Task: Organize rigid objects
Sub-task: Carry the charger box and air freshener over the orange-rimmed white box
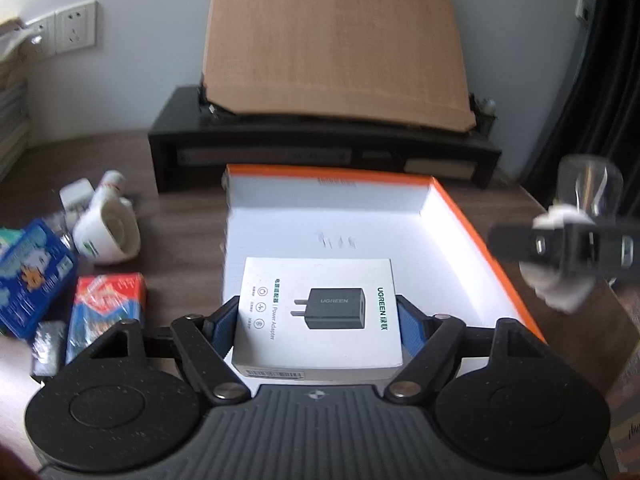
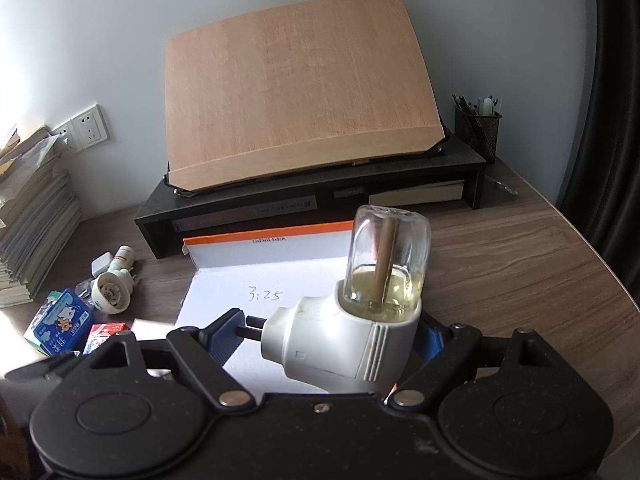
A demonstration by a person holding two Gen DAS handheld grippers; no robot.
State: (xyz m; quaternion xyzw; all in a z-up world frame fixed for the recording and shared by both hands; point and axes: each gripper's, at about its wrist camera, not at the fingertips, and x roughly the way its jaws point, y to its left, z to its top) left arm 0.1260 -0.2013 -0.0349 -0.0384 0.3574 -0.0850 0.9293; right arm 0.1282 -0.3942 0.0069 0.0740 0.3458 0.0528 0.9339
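Over the middle of the counter [image 2: 520, 248] lies the big open white box [image 1: 360, 216] with orange edges, its floor bare but for some handwriting. It is the place where the loose things look meant to go. At its six o'clock edge, the left gripper [image 1: 318, 312] is clamped on the white power-adapter box [image 1: 318, 312], blue pads on its two short sides, holding it flat just above or on the box floor; which of the two is hard to tell. To do this step well, I would lower it level and tuck it into a near corner against a wall, so the rest of the floor stays free, and only then let the pads part.

At three o'clock of the open box, the right gripper [image 2: 328, 332] is closed on the white plug-in vaporizer [image 2: 344, 340], its clear bottle [image 2: 388, 256] pointing up with some yellowish liquid inside. It hangs over the box's right side and needs room, so the two hands should not cross; keeping it upright seems wise, as liquid might leak.

Behind, at twelve o'clock, a black riser [image 2: 312, 200] carries a tilted wooden board [image 2: 296, 88], well clear of the work. Off at nine o'clock wait a second white vaporizer [image 1: 108, 232], a blue carton [image 1: 32, 280], a red pack [image 1: 104, 312] and a small white plug [image 2: 102, 263], none blocking the way. A mesh pen holder [image 2: 478, 128] stands far back at two o'clock.
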